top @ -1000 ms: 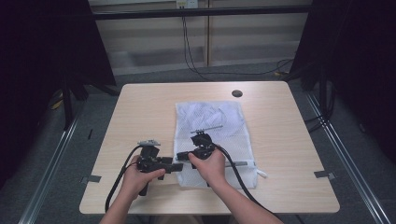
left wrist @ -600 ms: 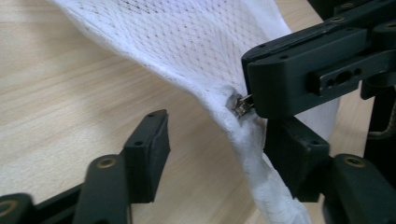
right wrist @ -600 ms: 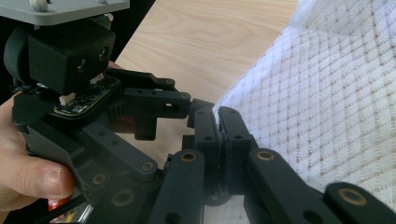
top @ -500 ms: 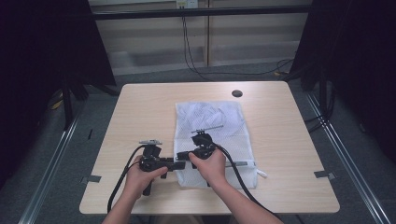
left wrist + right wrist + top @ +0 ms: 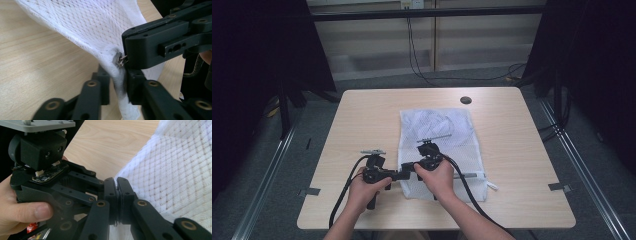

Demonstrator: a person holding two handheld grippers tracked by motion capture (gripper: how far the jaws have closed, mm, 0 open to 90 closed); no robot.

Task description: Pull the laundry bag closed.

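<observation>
The left gripper (image 5: 117, 82) clamps the near-left corner of the mesh bag (image 5: 437, 145), its jaws pressed onto a bunched fold of the white net just below the zipper pull (image 5: 120, 60). The right gripper (image 5: 117, 195) has its jaws pressed together; in the left gripper view its black jaw tips sit right against the metal pull, and they seem to pinch it, though the contact is too small to be sure. In the high view the two grippers meet at that same corner, left gripper (image 5: 404, 174) beside right gripper (image 5: 411, 169), with the rest of the bag lying flat on the table (image 5: 362, 125) beyond them.

The risk lies in the hold on the pull. It is a tiny, smooth tab, and only the tips seem to reach it, so a sideways tug could let it slip free. If the right gripper draws at an angle to the zipper line, the slider may jam or snag the net. The left hold is on soft, gathered fabric; a hard pull could drag mesh out of the jaws, and the whole bag would then slide along the table instead of opening.
</observation>
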